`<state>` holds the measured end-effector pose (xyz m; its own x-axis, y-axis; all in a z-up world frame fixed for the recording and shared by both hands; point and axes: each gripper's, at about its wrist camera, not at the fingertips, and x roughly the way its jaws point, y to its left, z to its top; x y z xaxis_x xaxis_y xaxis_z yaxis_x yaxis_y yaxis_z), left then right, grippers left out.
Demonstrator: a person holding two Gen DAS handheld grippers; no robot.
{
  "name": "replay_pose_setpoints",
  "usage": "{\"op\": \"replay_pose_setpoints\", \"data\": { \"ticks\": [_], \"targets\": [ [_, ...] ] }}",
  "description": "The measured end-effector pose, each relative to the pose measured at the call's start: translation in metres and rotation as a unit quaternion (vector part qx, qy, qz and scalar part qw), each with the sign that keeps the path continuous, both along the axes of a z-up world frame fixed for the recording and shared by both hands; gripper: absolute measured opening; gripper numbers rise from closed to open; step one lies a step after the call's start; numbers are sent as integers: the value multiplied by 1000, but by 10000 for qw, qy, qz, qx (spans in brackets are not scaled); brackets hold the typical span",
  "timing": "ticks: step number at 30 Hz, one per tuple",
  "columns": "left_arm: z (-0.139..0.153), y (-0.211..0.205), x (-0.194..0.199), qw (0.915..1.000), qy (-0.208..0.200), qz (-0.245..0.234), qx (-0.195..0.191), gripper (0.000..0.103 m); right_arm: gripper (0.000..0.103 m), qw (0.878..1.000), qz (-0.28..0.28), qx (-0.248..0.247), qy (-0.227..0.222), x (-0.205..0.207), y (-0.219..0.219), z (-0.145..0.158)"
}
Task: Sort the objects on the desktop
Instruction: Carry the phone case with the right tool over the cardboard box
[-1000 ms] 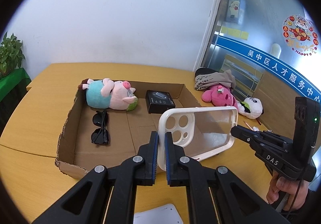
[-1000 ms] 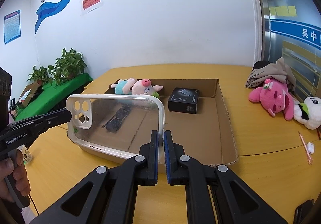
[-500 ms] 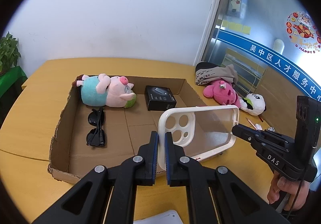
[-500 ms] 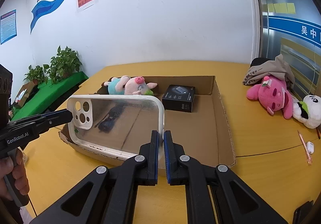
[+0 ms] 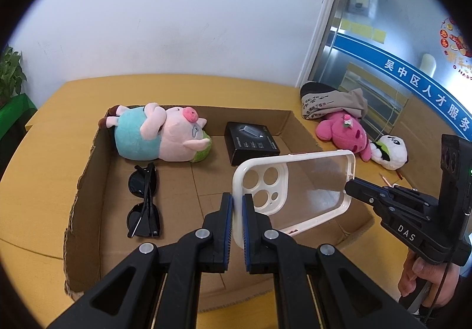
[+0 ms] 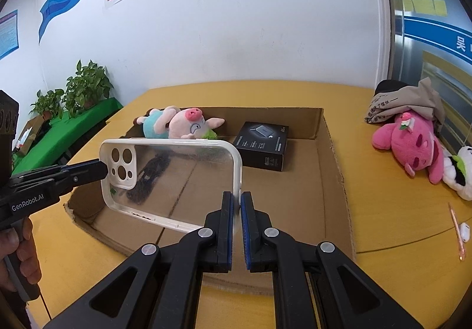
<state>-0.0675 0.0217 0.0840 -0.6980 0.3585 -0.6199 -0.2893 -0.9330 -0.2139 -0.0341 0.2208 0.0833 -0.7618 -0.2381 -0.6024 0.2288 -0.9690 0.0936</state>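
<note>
A clear phone case with a white rim (image 5: 298, 187) (image 6: 174, 178) hangs in the air over the open cardboard box (image 5: 88, 169) (image 6: 333, 158). My left gripper (image 5: 237, 203) is shut on its camera-hole end; it also shows in the right wrist view (image 6: 101, 171). My right gripper (image 6: 237, 202) is shut on the other end and shows in the left wrist view (image 5: 349, 187). In the box lie a pig plush (image 5: 159, 134) (image 6: 180, 122), a black boxed gadget (image 5: 250, 141) (image 6: 262, 144) and black sunglasses (image 5: 144, 199).
On the yellow table (image 6: 398, 205) right of the box lie a pink plush (image 6: 413, 143) (image 5: 345, 134), a panda plush (image 5: 389, 152), a folded garment (image 6: 404, 105) and a pencil (image 6: 455, 228). Potted plants (image 6: 79, 90) stand at the left.
Both grippers have carried the case forward, over the box; the box and its contents now look nearer and lower in both views. Both grips are unchanged.
</note>
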Motion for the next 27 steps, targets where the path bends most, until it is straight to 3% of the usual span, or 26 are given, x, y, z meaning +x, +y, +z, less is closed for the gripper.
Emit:
{"op": "replay_pose_setpoints", "data": {
  "ticks": [8,13,20,27],
  "targets": [
    [-26,0,-55,9992,-392,-26,-24,6,6,9993,-61,-25,-360,-56,0,-25],
    [-47,-1,-97,9964,-829,-29,-153,6,6,9964,-66,-1,-844,-99,-1,-43],
    [-79,-12,-146,9845,-1738,155,-155,5,6,9827,24,-26,-1852,-153,-10,-72],
    [-93,-21,-165,9757,-2157,374,-41,6,8,9745,4,-89,-2242,-173,-16,-87]
  ]
}}
